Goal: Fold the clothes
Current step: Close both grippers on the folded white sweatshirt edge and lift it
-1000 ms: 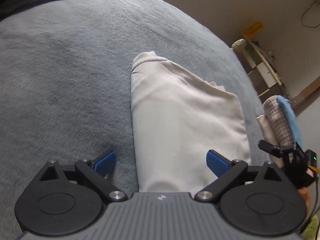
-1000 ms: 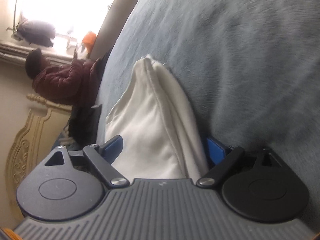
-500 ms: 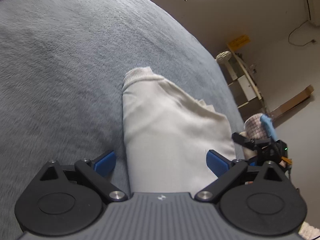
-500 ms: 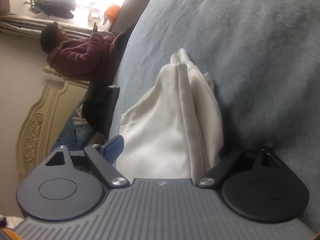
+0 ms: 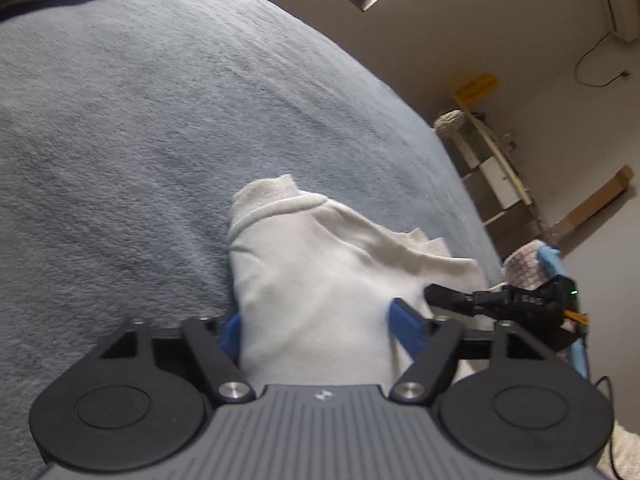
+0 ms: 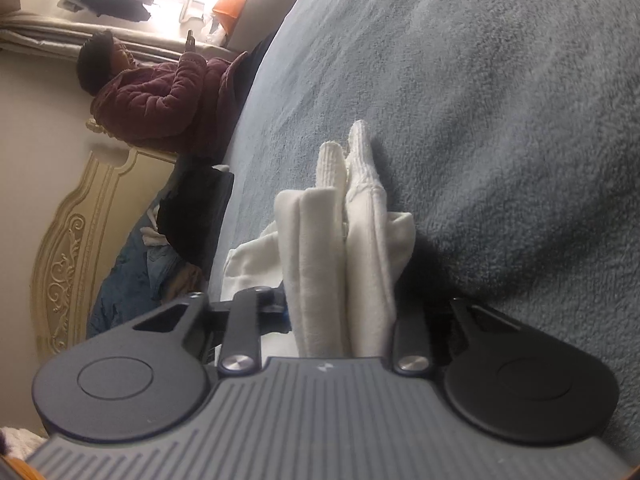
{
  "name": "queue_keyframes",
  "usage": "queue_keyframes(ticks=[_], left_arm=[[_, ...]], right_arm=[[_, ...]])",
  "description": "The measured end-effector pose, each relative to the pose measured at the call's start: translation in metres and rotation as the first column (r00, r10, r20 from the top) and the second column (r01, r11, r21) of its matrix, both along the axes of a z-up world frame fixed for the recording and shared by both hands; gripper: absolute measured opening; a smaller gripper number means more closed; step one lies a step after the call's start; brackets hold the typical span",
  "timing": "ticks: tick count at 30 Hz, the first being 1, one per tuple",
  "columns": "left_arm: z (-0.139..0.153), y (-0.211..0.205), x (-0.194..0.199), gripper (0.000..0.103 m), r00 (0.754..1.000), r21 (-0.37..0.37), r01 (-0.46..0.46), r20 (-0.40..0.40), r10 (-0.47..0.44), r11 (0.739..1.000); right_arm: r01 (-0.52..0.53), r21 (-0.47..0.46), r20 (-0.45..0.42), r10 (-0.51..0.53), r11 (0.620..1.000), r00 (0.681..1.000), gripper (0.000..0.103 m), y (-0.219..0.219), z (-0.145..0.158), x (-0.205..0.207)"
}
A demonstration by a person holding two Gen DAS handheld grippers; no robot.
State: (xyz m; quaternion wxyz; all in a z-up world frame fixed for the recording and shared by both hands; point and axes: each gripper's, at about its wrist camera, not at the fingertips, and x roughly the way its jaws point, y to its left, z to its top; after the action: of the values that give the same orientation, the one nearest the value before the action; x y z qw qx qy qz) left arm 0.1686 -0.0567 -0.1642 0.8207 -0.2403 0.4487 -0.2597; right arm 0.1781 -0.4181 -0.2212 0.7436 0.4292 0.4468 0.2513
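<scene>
A cream folded garment (image 5: 320,280) lies on the grey-blue blanket (image 5: 140,140). My left gripper (image 5: 320,330) has its blue fingers (image 5: 406,326) pressed against both sides of the garment's near end. In the right wrist view the same garment (image 6: 344,264) stands as several stacked folds, and my right gripper (image 6: 342,316) is clamped on it; its fingertips are mostly hidden by cloth. The right gripper also shows in the left wrist view (image 5: 500,300), at the garment's right edge.
The blanket's edge (image 5: 460,168) drops to a wall with shelves (image 5: 492,172) at the right. A person in a maroon jacket (image 6: 168,96) sits by a cream headboard (image 6: 68,248). Dark clothes (image 6: 196,216) are piled at the bed's far side.
Both grippers have closed in on the garment. The garment has bunched into a narrower, thicker stack, and its far end has drawn nearer.
</scene>
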Motion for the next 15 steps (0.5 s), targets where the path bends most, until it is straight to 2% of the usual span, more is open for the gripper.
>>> queue_keyframes(ticks=[6,11,15], left_arm=[[0.004,0.008,-0.001,0.044,0.999,0.012,-0.035,-0.036,0.035,0.999],[0.016,0.007,-0.007,0.025,0.999,0.024,-0.046,-0.018,0.046,0.999],[0.034,0.007,-0.019,0.022,0.999,0.022,-0.053,0.012,0.053,0.998]], right_arm=[[0.013,-0.069,0.016,-0.012,0.998,1.000,0.024,0.007,0.011,-0.005],[0.027,-0.137,0.060,-0.019,0.990,0.998,0.021,0.014,0.028,-0.014],[0.040,-0.186,0.120,-0.018,0.982,0.993,0.020,0.020,0.049,-0.029]])
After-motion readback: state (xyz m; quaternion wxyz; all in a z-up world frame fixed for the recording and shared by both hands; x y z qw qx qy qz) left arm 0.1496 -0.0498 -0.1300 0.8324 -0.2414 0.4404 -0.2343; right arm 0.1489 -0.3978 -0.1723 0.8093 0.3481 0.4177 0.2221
